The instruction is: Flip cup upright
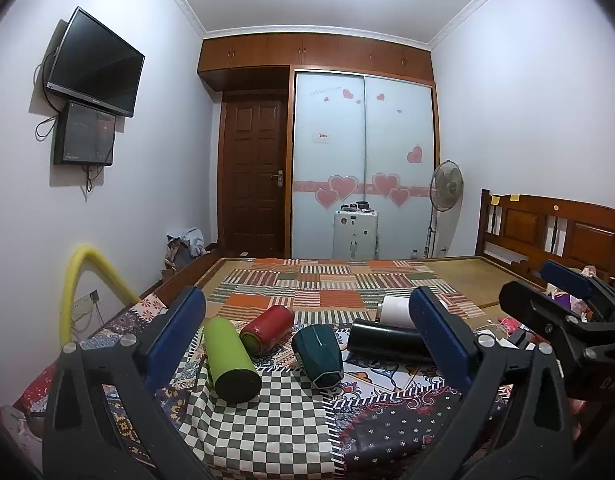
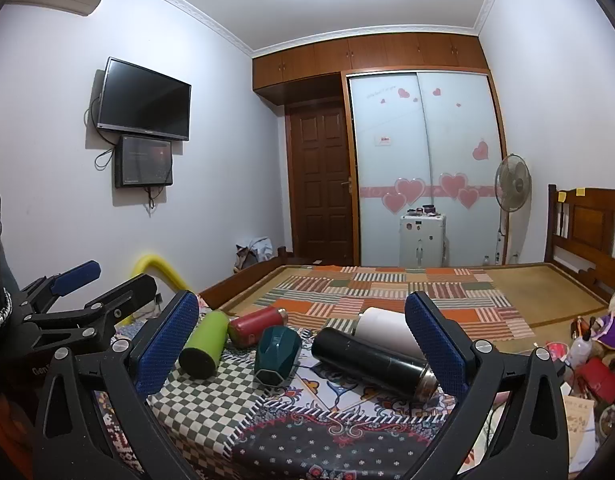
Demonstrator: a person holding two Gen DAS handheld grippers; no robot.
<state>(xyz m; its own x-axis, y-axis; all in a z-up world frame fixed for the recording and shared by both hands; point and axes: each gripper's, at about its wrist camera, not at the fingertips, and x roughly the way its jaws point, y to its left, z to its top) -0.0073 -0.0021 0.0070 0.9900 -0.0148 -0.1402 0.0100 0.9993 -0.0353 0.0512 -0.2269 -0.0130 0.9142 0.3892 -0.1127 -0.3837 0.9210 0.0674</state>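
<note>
Left wrist view looks across a patchwork bed cover where five vessels lie on their sides: a lime green bottle, a red can-shaped cup, a dark teal faceted cup, a black flask and a white cup just behind the flask. The left gripper stands wide, its blue pads apart and holding nothing, with the teal cup between them further off. The right gripper is likewise spread wide and empty; in its view the teal cup lies tipped, mouth away, near the green bottle. The letters "DAS" show on the other gripper's body at the left view's right edge; writing on the wall television is too small to read.
</note>
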